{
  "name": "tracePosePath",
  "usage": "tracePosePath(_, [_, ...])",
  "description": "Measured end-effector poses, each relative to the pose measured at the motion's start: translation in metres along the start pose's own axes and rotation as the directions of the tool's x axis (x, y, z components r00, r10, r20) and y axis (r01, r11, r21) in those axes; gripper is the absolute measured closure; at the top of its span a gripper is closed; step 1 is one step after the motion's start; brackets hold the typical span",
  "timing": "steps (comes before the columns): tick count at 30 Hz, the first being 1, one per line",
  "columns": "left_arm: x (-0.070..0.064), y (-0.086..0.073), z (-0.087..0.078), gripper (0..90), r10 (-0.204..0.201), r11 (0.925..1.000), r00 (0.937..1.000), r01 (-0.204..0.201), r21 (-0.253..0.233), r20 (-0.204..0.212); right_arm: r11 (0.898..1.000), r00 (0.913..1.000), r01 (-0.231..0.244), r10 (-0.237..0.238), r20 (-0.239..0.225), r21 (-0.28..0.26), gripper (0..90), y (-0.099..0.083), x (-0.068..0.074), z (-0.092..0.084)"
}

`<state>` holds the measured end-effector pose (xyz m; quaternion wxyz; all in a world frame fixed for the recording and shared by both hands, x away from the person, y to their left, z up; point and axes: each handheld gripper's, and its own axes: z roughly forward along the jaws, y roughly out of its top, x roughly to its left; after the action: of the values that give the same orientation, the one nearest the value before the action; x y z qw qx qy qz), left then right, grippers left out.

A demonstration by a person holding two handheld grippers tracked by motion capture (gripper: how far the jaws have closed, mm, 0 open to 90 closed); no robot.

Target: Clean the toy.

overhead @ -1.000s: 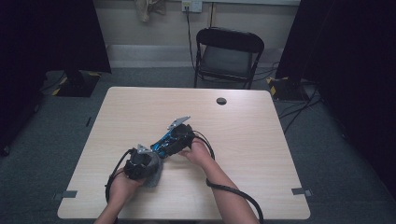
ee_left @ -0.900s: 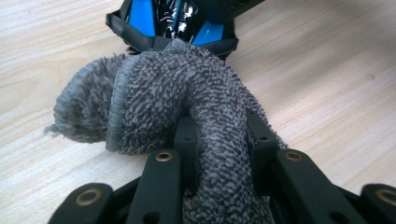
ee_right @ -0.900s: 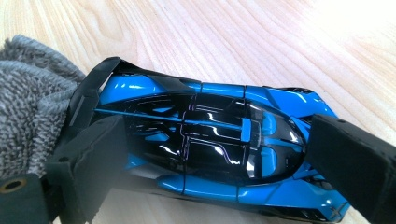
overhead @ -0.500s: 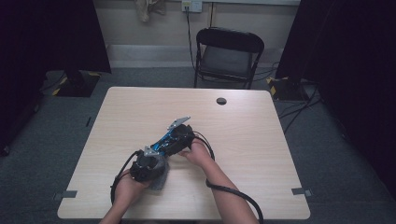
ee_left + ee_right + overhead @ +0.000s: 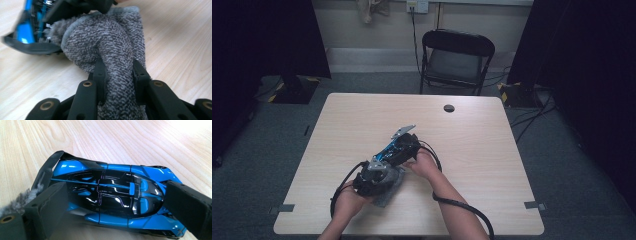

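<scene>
A blue and black toy car lies on the wooden table. My right gripper is shut on the toy car, one jaw at its tail and one at its nose. In the high view the right gripper sits at the table's middle, with the car showing blue beside it. My left gripper is shut on a raised fold of a grey fuzzy cloth, which touches the car's tail end. Seen from above, the left gripper rests over the cloth near the front edge.
A small black round disc lies near the table's far edge. A black folding chair stands behind the table. Black cables trail from both grippers toward the front edge. The person's forearms come in at the bottom.
My left gripper has shifted slightly to the right with the cloth, closer to the car. The right gripper and the car have stayed in place.
</scene>
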<state>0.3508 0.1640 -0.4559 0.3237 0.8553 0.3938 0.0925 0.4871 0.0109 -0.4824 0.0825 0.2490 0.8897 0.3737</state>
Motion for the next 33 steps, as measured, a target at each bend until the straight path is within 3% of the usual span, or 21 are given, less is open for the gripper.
tracePosePath(6, [0.021, -0.005, -0.024, 71.0, -0.06, 0.9977, 0.9978, 0.059, -0.035, -0.028, 1.0, 1.0, -0.001, 0.001, 0.001, -0.003, 5.3, 0.0, 0.0, 0.0])
tracePosePath(9, [0.035, -0.009, -0.034, 70.8, -0.067, 0.997, 0.9926, 0.063, -0.046, -0.102, 1.0, 1.0, -0.001, 0.001, 0.001, -0.003, 5.3, 0.0, 0.0, 0.0])
tracePosePath(10, [0.041, -0.011, -0.036, 70.8, -0.086, 0.9952, 0.9907, 0.08, -0.056, -0.106, 1.0, 1.0, -0.001, 0.001, 0.002, -0.002, 5.3, 0.0, 0.0, 0.0])
tracePosePath(16, [0.075, -0.023, -0.039, 70.8, -0.198, 0.9792, 0.9683, 0.188, -0.075, -0.152, 1.0, 1.0, -0.006, 0.006, 0.004, 0.004, 5.5, 0.0, 0.001, 0.0])
tracePosePath(19, [0.089, -0.026, -0.033, 70.8, -0.247, 0.9684, 0.9509, 0.235, -0.084, -0.187, 1.0, 1.0, -0.005, 0.005, 0.004, 0.003, 5.5, 0.0, 0.001, 0.0])
tracePosePath(23, [0.1, -0.022, -0.025, 70.8, -0.248, 0.9688, 0.9408, 0.24, -0.063, -0.231, 1.0, 1.0, -0.008, 0.008, 0.006, 0.006, 5.5, 0.0, 0.001, 0.0])
tracePosePath(25, [0.102, -0.016, -0.021, 70.7, -0.244, 0.9696, 0.9323, 0.239, -0.05, -0.267, 1.0, 0.9999, -0.009, 0.009, 0.006, 0.006, 5.5, 0.0, 0.001, 0.0])
tracePosePath(27, [0.104, -0.012, -0.015, 70.7, -0.264, 0.9638, 0.9204, 0.263, -0.044, -0.288, 1.0, 0.9999, -0.009, 0.009, 0.007, 0.005, 5.5, 0.0, 0.002, 0.0])
tracePosePath(29, [0.101, -0.008, -0.009, 70.7, -0.259, 0.965, 0.9219, 0.26, -0.037, -0.288, 1.0, 0.9999, -0.011, 0.011, 0.007, 0.0, 5.6, 0.0, 0.002, 0.0])
tracePosePath(33, [0.09, -0.002, 0.001, 70.5, -0.218, 0.9748, 0.9364, 0.223, -0.013, -0.275, 1.0, 0.9999, -0.013, 0.013, 0.011, -0.001, 5.6, -0.001, 0.002, -0.001])
